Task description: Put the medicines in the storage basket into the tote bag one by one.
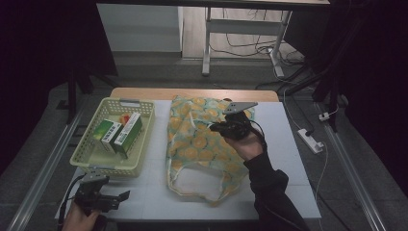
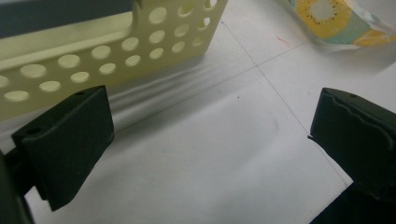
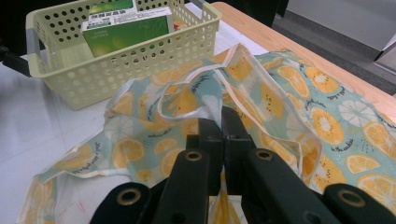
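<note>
The bag [image 1: 202,139], printed with orange slices, lies spread on the worktop [image 1: 298,159] just right of the basket [image 1: 113,163], its handles toward the person. The right gripper [image 1: 226,127] sits over the bag's upper middle; in the right gripper view its jaws stand pressed together with a fold of the bag [image 3: 280,98] pinched between them, the cloth bunched and raised around their tips. The left gripper [image 1: 120,197] rests near the worktop's front left corner, just in front of the basket and well apart from the bag. Its jaws stand wide with only bare worktop between them. The basket holds green boxes [image 1: 118,134].
</note>
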`<state>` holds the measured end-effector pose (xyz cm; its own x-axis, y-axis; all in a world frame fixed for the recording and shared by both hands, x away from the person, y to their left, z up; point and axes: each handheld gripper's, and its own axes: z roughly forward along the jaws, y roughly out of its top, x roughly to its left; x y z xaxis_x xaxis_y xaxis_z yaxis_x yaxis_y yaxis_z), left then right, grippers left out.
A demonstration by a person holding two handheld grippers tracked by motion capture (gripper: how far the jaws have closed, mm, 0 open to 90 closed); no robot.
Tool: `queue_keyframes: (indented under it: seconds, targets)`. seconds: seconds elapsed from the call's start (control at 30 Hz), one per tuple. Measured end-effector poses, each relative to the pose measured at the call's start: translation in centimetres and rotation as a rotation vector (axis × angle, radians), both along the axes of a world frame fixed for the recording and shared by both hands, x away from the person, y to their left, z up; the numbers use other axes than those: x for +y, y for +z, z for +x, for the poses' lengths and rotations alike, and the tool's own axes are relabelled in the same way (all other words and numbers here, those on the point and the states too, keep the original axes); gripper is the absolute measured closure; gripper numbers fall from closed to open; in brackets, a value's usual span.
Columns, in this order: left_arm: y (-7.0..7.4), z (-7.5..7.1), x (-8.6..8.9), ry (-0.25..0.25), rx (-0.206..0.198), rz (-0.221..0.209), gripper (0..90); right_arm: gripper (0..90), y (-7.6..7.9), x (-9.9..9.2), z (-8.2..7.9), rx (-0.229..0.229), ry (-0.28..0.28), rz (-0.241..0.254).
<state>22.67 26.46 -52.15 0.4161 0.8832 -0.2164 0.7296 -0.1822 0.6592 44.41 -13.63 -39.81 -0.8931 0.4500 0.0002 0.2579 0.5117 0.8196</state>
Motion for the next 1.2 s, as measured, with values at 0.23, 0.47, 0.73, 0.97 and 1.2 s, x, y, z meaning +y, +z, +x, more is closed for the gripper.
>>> queue_keyframes:
  seconds: [0.23,0.47,0.73,0.97,1.2]
  targets:
    - [0.1,0.0,0.1,-0.009,-0.005,-0.008,0.0,89.7,-0.2,-0.3,0.1,0.000,-0.006,0.010]
    - [0.4,0.0,0.3,-0.025,-0.013,-0.009,0.0,89.7,-0.3,-0.6,0.1,0.014,-0.011,0.023]
    - [1.3,0.0,0.6,-0.050,-0.040,-0.029,0.0,89.7,-0.5,-0.8,0.1,0.016,-0.014,0.017]
    - [2.2,0.0,1.1,-0.068,-0.077,-0.045,0.0,89.7,-0.5,-1.0,0.2,0.016,-0.017,0.019]
    - [3.5,0.0,1.5,-0.054,-0.140,-0.017,0.1,89.7,-0.5,-0.9,0.1,0.019,-0.008,0.009]
